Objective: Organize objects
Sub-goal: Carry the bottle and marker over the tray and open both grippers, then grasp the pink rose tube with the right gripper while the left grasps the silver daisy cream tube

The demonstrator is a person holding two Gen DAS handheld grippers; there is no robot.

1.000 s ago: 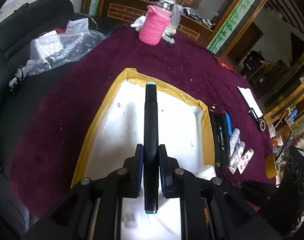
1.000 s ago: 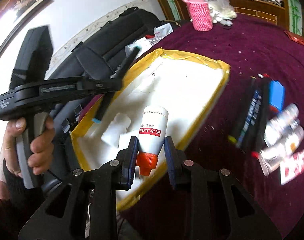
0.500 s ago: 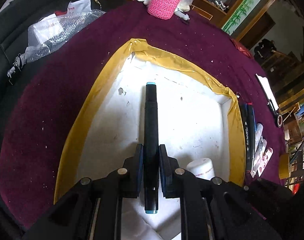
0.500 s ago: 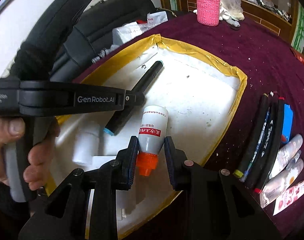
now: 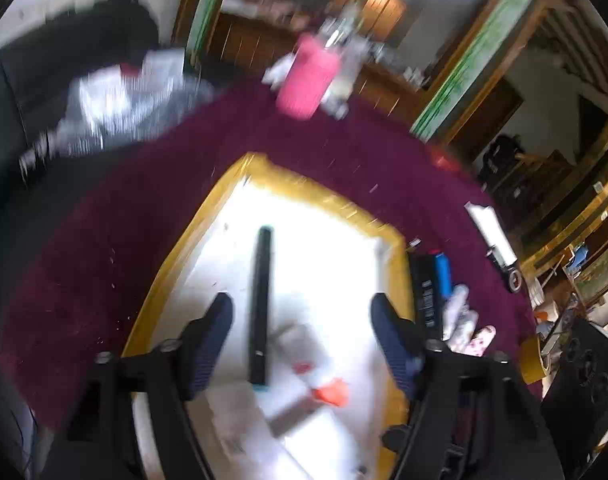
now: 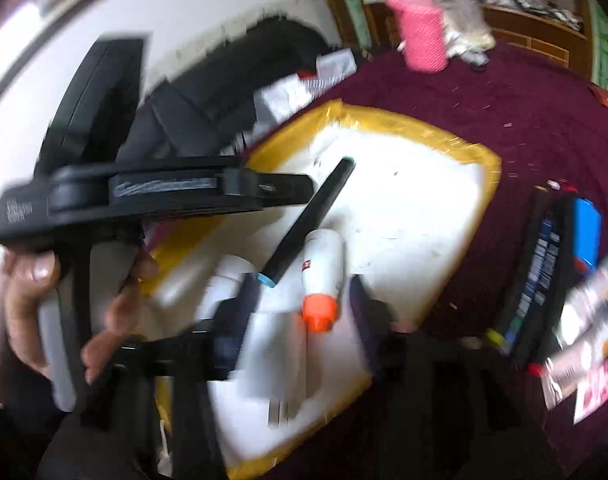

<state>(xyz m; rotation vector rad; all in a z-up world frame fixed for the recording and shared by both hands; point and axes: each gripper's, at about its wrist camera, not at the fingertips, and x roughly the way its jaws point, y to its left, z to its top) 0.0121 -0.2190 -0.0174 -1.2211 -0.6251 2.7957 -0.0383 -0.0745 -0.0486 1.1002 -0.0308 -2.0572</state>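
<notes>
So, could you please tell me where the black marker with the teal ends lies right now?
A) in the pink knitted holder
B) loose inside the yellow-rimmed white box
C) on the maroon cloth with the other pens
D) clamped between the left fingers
B: the black marker lies loose on the white floor of the yellow-rimmed box, beside the white bottle with the orange cap, and the left fingers stand wide apart, clear of it.

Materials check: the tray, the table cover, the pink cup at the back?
Tray: looks like white foam, matte, rim wrapped in glossy yellow tape that catches glints. Table cover: maroon fabric, fuzzy pile speckled with lint. Pink cup: seems knitted or woven, going by its ribbed texture, though blur leaves it open.
</notes>
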